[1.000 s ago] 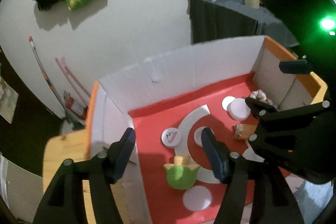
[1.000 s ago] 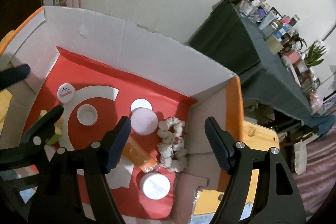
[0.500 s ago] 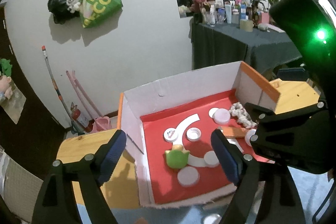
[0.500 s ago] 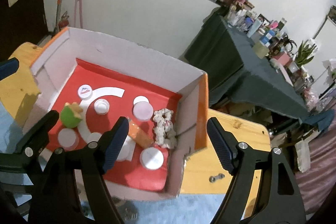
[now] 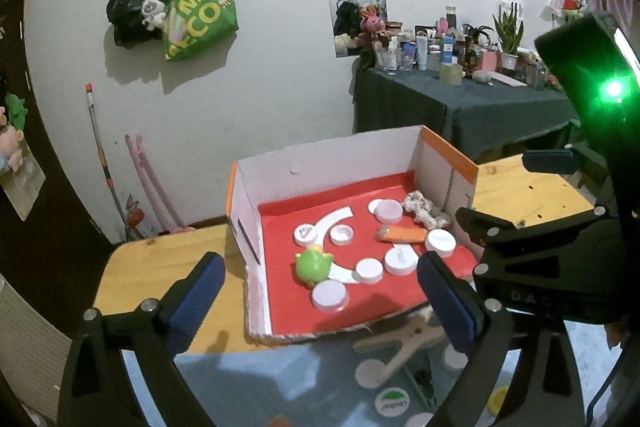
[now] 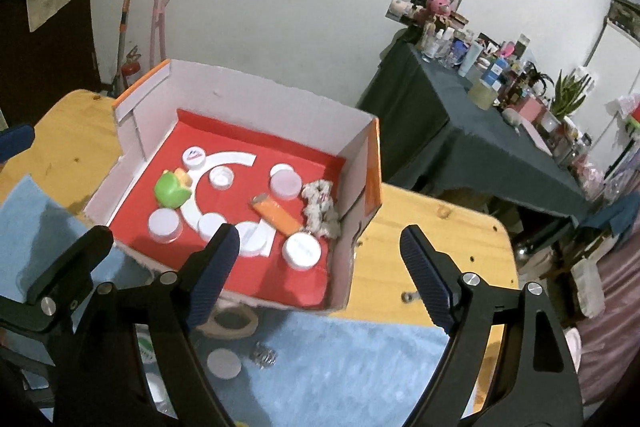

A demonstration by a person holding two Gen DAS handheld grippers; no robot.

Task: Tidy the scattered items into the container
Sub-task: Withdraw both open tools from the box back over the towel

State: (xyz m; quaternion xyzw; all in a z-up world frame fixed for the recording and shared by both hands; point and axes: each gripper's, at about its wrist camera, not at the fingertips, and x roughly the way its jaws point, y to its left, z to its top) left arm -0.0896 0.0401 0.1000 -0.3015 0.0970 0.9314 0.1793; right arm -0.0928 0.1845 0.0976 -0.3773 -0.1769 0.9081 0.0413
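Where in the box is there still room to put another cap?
Bare red floor runs along the box's back wall and its near right corner. The middle is crowded: green toy, white caps, orange tube and scrunchie.

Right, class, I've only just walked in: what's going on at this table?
A person is tidying small items into a cardboard box, with a gripper in each hand. Both the left gripper and right gripper are empty, and their jaws have just been opening. Inside the box lie a green toy, an orange tube, a white scrunchie and several white caps. More caps and a wooden piece are on the blue cloth in front, not yet put away.
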